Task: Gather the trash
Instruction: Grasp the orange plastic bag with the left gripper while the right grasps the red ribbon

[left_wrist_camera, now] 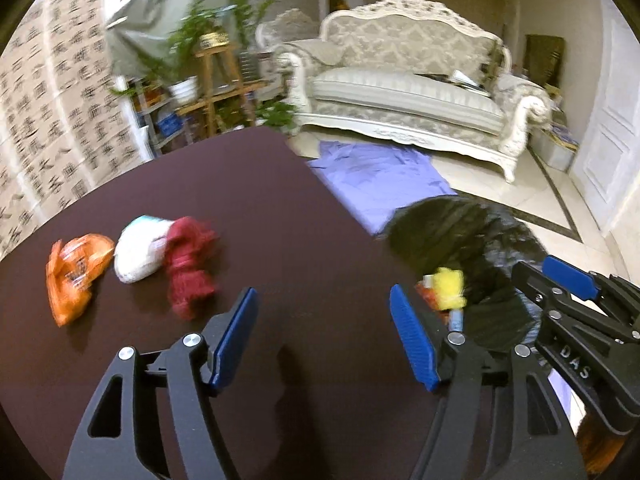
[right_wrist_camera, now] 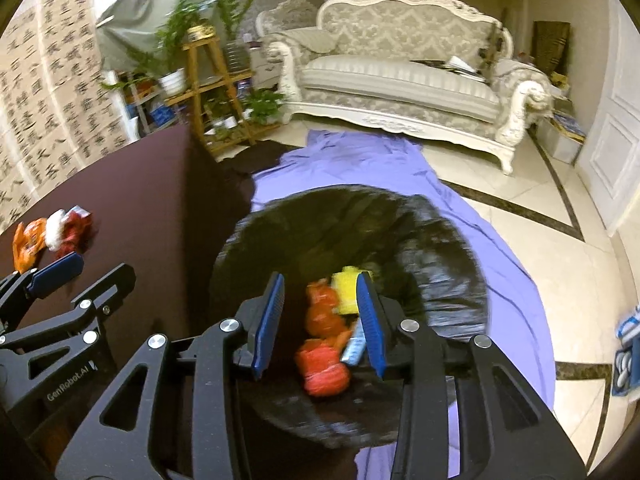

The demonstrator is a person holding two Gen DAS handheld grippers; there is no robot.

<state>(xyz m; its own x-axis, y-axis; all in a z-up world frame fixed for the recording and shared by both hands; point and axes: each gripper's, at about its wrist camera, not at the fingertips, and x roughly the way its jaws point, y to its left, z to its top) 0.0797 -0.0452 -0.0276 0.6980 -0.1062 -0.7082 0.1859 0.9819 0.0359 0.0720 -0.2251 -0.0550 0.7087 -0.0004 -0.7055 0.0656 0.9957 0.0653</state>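
— While both tools hover at the right edge of the dark surface (left_wrist_camera: 280, 208), what is each one doing?

— The left tool (left_wrist_camera: 324, 340) stands over the surface near that edge, its blue pads (left_wrist_camera: 236, 336) spread wide with nothing between them. The right tool (right_wrist_camera: 320, 320) hangs above the black trash bag (right_wrist_camera: 440, 248), which sits open on a purple cloth (right_wrist_camera: 500, 248) on the floor, just beside the surface's right edge. Its jaws are parted, narrower than the left's, and the pads press on nothing.

— So where is the trash?

— Some lies down in the bag: orange-red crumpled pieces (right_wrist_camera: 322, 344), a yellow piece (right_wrist_camera: 346, 292) and a pale blue wrapper (right_wrist_camera: 354, 346). They show between the right tool's fingers, though they rest on the bag's bottom, apart from the pads (the picture is blurred there, so I cannot name them more closely).

— And on the surface?

— Three pieces sit in a row toward its left edge: an orange wrapper (left_wrist_camera: 74, 272) outermost, a white crumpled wad (left_wrist_camera: 138, 252) beside it, and a dark red crumpled piece (left_wrist_camera: 188, 268) touching the wad. All three are well apart from the left tool.

— Beyond that?

— A cream sofa (left_wrist_camera: 404, 92) and potted plants (left_wrist_camera: 208, 40) on a wooden stand.
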